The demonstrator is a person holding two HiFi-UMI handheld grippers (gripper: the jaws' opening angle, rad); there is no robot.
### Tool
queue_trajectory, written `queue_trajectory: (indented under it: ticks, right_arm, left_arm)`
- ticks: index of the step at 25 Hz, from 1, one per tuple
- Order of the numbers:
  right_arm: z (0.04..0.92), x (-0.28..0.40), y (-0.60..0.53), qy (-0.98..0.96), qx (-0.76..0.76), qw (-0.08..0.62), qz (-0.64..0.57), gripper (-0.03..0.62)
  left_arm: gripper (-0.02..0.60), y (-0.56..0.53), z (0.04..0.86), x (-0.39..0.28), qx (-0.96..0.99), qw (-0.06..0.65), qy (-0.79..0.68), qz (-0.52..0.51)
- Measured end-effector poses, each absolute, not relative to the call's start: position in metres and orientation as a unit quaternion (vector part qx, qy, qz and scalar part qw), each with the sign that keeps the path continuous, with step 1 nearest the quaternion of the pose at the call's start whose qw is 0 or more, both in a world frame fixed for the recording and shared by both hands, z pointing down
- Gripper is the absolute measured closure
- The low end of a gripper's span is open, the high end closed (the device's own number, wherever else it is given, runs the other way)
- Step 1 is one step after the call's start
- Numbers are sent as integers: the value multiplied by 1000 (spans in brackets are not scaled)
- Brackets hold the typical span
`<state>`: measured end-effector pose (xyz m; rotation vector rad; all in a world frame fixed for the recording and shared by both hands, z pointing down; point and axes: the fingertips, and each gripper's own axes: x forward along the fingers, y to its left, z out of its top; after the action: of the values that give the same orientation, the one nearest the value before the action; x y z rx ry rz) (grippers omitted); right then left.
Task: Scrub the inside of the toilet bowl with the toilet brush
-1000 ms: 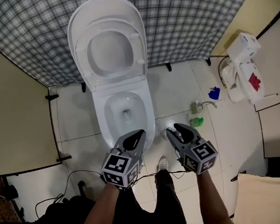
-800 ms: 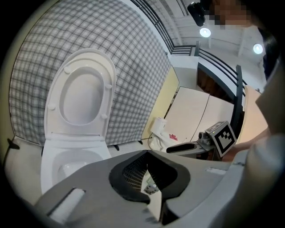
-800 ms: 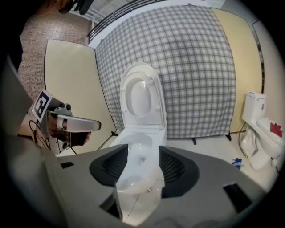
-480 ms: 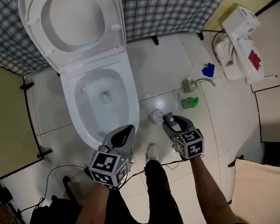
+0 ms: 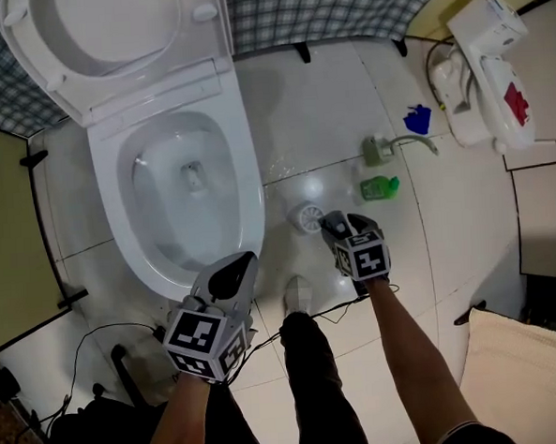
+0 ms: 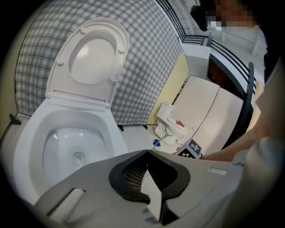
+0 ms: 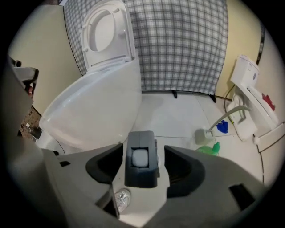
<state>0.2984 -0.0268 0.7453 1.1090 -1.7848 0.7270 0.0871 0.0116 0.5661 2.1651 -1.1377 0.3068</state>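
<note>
Now right hand-held gripper point(image 5: 334, 224) jaws just opening wide, toilet brush handle point(image 7: 141, 158) between them, unclamped; left hand-held gripper point(image 5: 241, 265) closed, empty.

White glossy tiled floor point(image 5: 336, 100) — grey checked cloth point(image 5: 340, 6) behind — yellowish wall point(image 5: 6, 233) left.

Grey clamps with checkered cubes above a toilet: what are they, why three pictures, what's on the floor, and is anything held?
A person holds a gripper in each hand; the marker cubes belong to them. One picture comes from a head camera looking down, the other two from cameras riding on each gripper. The left gripper is shut and empty, near the open toilet bowl. The right gripper has just been opening its fingers, with a dark grey block, probably the brush handle, between them, ungripped. On the floor: a green bottle.
</note>
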Motion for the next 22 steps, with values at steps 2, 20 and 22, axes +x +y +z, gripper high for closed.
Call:
queue_trajectory:
  ticks: [2, 20, 22]
  right_arm:
    - [758, 298, -29, -716, 442, 452, 294, 290]
    - [659, 313, -17, -736, 450, 439, 250, 401]
    - [616, 314, -17, -747, 464, 418, 228, 401]
  left_arm:
    - [572, 13, 570, 89, 829, 333, -435, 116]
    - [572, 11, 532, 67, 826, 335, -442, 103]
    - [572, 12, 517, 57, 826, 332, -445, 100]
